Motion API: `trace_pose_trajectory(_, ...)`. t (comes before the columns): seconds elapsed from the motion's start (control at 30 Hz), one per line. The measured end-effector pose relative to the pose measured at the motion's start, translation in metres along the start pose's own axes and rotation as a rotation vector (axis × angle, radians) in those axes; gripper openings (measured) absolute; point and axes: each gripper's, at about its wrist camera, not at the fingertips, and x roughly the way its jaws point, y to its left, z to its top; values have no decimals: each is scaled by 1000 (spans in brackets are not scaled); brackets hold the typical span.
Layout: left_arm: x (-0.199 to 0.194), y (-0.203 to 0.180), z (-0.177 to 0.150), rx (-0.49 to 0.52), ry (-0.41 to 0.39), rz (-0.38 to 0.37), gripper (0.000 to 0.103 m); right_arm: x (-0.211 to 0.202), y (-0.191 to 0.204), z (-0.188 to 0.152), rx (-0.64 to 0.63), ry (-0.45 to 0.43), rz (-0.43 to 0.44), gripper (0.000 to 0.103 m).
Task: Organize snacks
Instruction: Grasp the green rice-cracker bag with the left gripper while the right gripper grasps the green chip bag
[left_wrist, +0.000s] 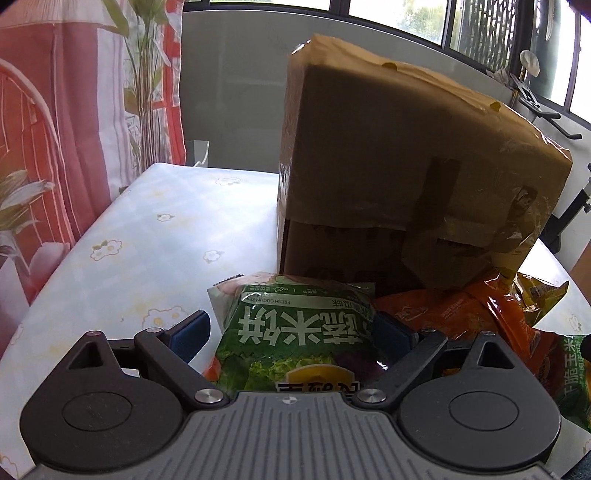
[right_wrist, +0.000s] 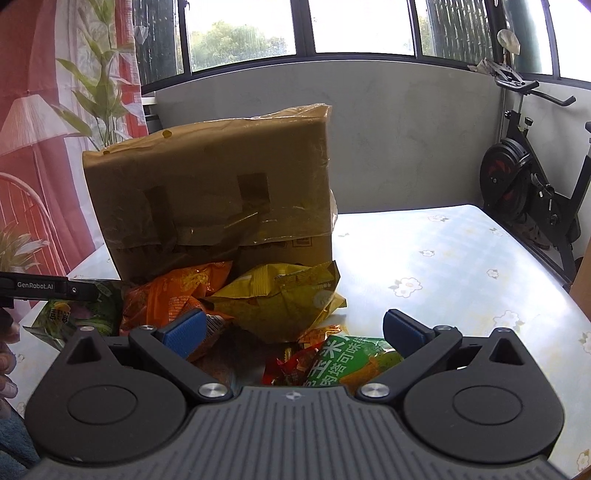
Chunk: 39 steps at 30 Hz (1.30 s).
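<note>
The left hand-held gripper (left_wrist: 291, 332) stands wide, its blue pads either side of a green snack bag (left_wrist: 295, 332), not pressing it. At two o'clock lie orange packets (left_wrist: 454, 314); at twelve, a taped cardboard box (left_wrist: 406, 166) stands on the flowered desk (left_wrist: 147, 240).

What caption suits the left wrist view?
Open left gripper straddling green snack bag before cardboard box.

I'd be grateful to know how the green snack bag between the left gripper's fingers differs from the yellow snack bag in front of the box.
The green snack bag is printed with vegetables and large white characters; the yellow snack bag is mostly plain yellow. The green bag looks fairly smooth and full; the yellow one is crumpled. The green bag lies between the open left gripper, the yellow one beyond the right gripper. Both rest on the table.
</note>
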Motion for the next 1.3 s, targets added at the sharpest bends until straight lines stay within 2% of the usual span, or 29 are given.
trace_pose_trajectory(0.13, 11, 1, -8, -25, 33, -8, 99, 5, -1, -2, 10, 16, 2, 103)
trace_pose_trajectory(0.3, 14, 0, -14, -7, 10, 1, 100, 10, -3, -5, 14, 33, 5, 103)
trace_pose_trajectory(0.43, 3, -6, -19, 30, -35, 18, 80, 9, -4, -7, 9, 35, -6, 103)
trace_pose_trajectory(0.53, -6, -5, -18, 24, -53, 25, 76, 6, -6, -7, 6, 20, -33, 103)
trace_pose_trajectory(0.7, -21, 2, -16, -17, -102, 62, 74, -1, -17, -9, 51, 5, -87, 103)
trace_pose_trajectory(0.9, -45, 3, -19, -38, -168, 112, 74, 1, -34, -14, 132, 40, -138, 103)
trace_pose_trajectory(1.07, -57, -4, -27, -32, -194, 125, 75, 9, -43, -23, 158, 41, -126, 103)
trace_pose_trajectory(1.3, -55, -4, -28, -35, -182, 110, 75, 19, -56, -33, 212, 84, -101, 102)
